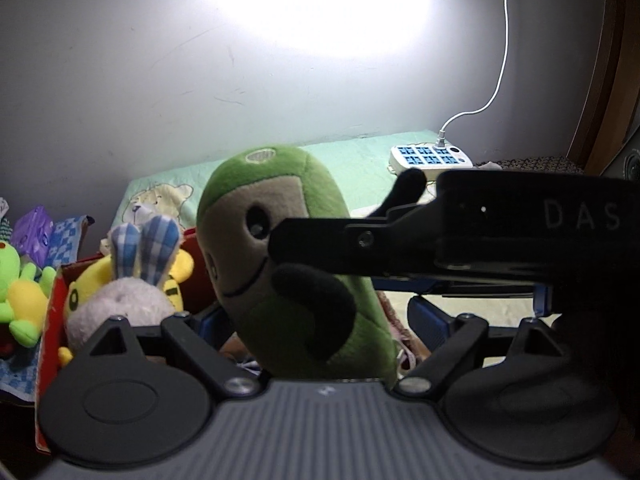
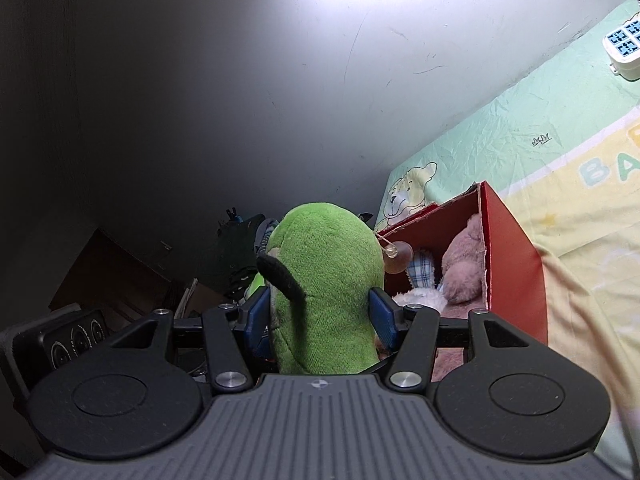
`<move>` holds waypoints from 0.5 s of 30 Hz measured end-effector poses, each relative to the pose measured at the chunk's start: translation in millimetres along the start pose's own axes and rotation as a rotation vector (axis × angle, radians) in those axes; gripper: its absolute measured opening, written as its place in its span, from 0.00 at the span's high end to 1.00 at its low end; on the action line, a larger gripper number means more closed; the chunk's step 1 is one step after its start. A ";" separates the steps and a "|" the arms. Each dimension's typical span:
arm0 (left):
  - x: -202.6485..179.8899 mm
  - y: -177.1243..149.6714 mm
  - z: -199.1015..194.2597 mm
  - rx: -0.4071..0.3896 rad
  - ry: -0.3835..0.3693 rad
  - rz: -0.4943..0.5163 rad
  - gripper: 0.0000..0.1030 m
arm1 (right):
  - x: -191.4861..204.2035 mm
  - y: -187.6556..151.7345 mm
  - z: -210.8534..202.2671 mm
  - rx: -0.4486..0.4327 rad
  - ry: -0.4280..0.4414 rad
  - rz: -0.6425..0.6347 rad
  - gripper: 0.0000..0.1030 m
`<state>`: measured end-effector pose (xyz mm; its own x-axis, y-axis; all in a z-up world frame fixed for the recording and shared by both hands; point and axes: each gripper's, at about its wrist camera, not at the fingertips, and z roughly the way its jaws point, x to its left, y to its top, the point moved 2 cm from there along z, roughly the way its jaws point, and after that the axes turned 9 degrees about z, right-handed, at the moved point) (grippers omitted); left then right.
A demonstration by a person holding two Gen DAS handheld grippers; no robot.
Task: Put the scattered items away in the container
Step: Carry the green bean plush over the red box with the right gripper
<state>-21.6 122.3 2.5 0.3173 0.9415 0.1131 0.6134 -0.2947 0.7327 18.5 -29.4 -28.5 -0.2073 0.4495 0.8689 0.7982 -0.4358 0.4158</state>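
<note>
Between the left gripper's [image 1: 316,318] widely parted fingers stood the green plush [image 1: 296,264], their pads not seen pressing it, with the red box [image 1: 54,300] of soft toys at its left. Farther right, the right gripper [image 2: 322,314] clamped the plush across its lower body, the pads denting the pile. It looked light, soft and squashy, so a mid-body pinch seemed safest; a limb would likely flop.
</note>
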 end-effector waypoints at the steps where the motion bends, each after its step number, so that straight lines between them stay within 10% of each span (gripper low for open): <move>1: 2.5 -0.6 1.8 0.004 0.001 0.003 0.13 | -0.1 0.0 1.4 0.000 -0.001 0.003 0.45; 15: 23.7 -13.9 33.3 0.041 0.009 0.052 0.13 | -16.9 -6.8 21.2 0.001 -0.028 0.098 0.45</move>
<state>1.5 143.2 -27.3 0.3430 0.9263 0.1562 0.6256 -0.3493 0.6976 28.6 -17.5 -51.7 -0.1123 0.4267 0.8974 0.8142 -0.4782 0.3293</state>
